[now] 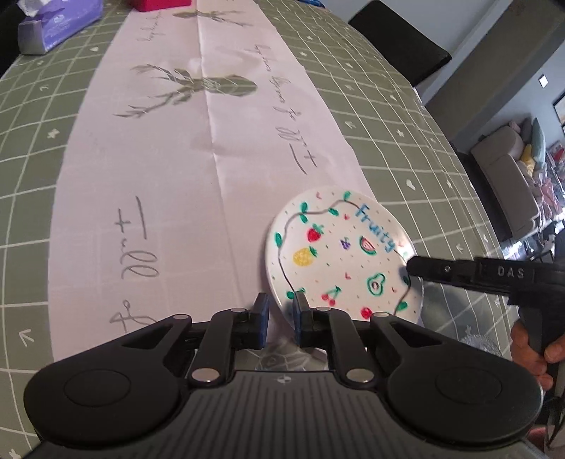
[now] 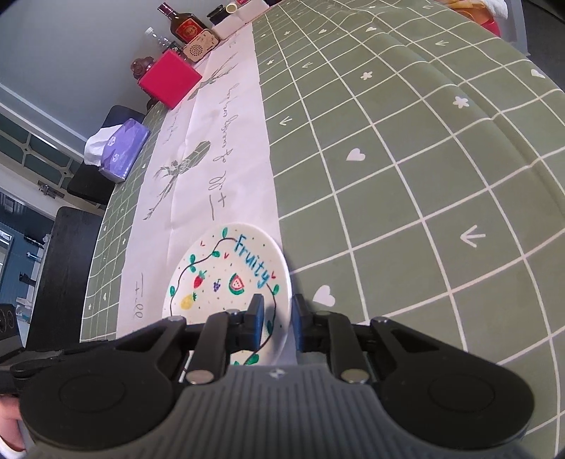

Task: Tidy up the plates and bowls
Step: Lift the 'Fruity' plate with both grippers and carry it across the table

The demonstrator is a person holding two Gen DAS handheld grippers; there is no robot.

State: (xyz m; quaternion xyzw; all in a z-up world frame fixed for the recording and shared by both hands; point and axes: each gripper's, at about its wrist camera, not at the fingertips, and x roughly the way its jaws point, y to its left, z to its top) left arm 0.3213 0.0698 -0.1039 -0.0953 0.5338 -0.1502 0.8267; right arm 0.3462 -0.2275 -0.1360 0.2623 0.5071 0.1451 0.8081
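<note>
- We see the plate [image 1: 339, 254], white w/ fruit drawings & "Fruity", lower right of center in the left wrist view, half on the white runner [image 1: 212, 159], half on the green grid tablecloth [image 1: 406, 141].
- Our left gripper [image 1: 280, 314]: jaws slightly apart at the plate's near rim, not closed on it.
- Our right gripper [image 2: 277, 317]: jaws straddle the plate's right rim; contact – can't tell. In the left view it comes in from the right edge.
- Tissue box [image 2: 118, 148] at left, red box [image 2: 169, 77] upper left, bottles [image 2: 182, 23] at top.
</note>
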